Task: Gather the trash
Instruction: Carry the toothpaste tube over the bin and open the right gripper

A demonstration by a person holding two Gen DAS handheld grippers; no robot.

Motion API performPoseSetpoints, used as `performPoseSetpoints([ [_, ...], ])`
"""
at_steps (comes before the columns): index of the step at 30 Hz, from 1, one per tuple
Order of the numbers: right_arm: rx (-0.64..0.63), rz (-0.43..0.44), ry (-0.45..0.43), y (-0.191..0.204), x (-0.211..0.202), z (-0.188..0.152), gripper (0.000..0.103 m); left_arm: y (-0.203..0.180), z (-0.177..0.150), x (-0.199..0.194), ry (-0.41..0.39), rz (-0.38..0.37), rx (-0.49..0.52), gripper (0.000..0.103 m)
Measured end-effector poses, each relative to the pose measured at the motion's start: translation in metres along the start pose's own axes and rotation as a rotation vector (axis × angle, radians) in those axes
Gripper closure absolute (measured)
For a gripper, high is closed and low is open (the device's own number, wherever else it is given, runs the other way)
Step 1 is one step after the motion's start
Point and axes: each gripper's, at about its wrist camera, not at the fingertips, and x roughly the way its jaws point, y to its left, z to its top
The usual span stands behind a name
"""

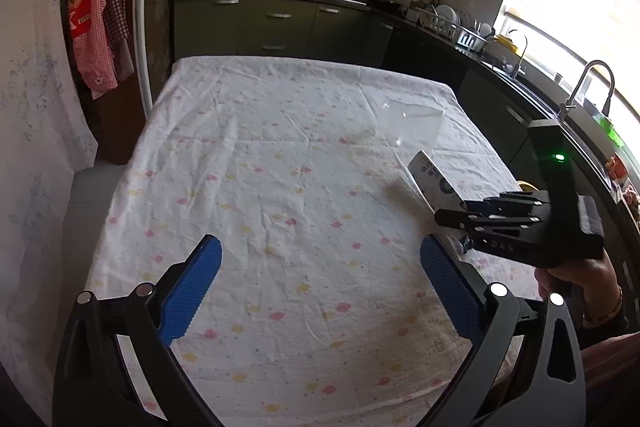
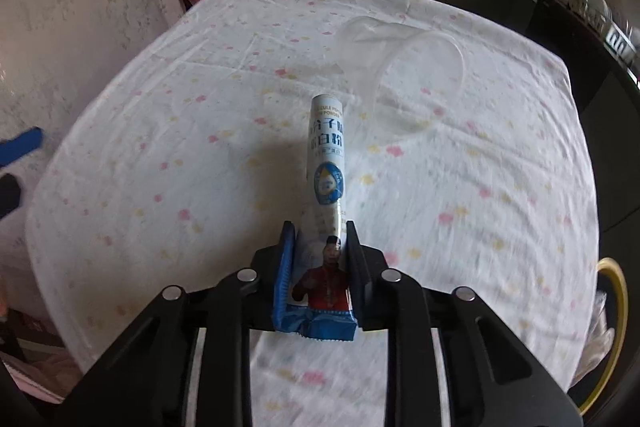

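Note:
A long white and blue powder sachet (image 2: 326,155) stands up off the flowered tablecloth (image 2: 160,107), and my right gripper (image 2: 320,227) is shut on its lower end, blue pads pressed on both sides. In the left wrist view the same sachet (image 1: 434,183) sticks out of the right gripper (image 1: 444,217) at the table's right side. A clear plastic cup (image 2: 404,75) lies on its side just beyond the sachet, and it also shows in the left wrist view (image 1: 416,123). My left gripper (image 1: 320,247) hovers open over the near middle of the cloth (image 1: 260,167), with nothing between its fingers.
A yellow-rimmed container (image 2: 616,307) with clear plastic in it sits off the table's right edge. Dark kitchen counters with a faucet (image 1: 592,83) run along the right and back. Aprons (image 1: 96,11) hang at the left, and a grey seat (image 1: 92,187) stands by the table's left edge.

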Motion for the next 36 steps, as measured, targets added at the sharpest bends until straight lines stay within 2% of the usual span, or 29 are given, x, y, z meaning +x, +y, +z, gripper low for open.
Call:
performPoseSetpoints([
  [5,0.057,0.070,-0.054,-0.003,-0.032,-0.017,0.080,-0.010,-0.001,0.003,0.006,-0.013,0.022,0.005],
  [9,0.136,0.045,-0.122,-0.027,-0.068,-0.028,0.079,-0.020,-0.001,0.005,0.005,-0.021,0.044,0.005],
  [12,0.231,-0.034,-0.171,-0.064,-0.096,-0.042,0.079,-0.029,0.000,0.009,0.013,-0.030,0.060,0.005],
  [15,0.361,-0.173,-0.207,-0.118,-0.120,-0.066,0.079,-0.041,0.001,0.015,0.027,-0.037,0.078,0.005],
  [18,0.480,-0.315,-0.205,-0.168,-0.130,-0.093,0.079,-0.053,0.001,0.022,0.041,-0.047,0.097,0.005],
  [21,0.582,-0.423,-0.186,-0.213,-0.128,-0.121,0.079,-0.064,0.001,0.026,0.053,-0.054,0.119,0.005],
  [25,0.662,-0.474,-0.167,-0.244,-0.117,-0.145,0.079,-0.079,0.003,0.031,0.061,-0.047,0.146,0.005],
  [29,0.693,-0.476,-0.160,-0.254,-0.109,-0.156,0.078,-0.088,0.005,0.035,0.071,-0.045,0.164,0.005],
  [30,0.696,-0.478,-0.163,-0.256,-0.108,-0.157,0.076,-0.090,0.005,0.036,0.072,-0.044,0.168,0.005],
  [32,0.702,-0.499,-0.165,-0.259,-0.106,-0.161,0.064,-0.093,0.005,0.039,0.079,-0.044,0.172,0.005],
  [33,0.708,-0.512,-0.172,-0.260,-0.106,-0.162,0.049,-0.094,0.005,0.041,0.083,-0.046,0.172,0.005],
  [34,0.713,-0.518,-0.184,-0.262,-0.108,-0.164,0.046,-0.096,0.005,0.043,0.089,-0.049,0.173,0.005],
  [36,0.731,-0.516,-0.211,-0.264,-0.113,-0.167,0.046,-0.098,0.003,0.046,0.097,-0.053,0.178,0.005],
])
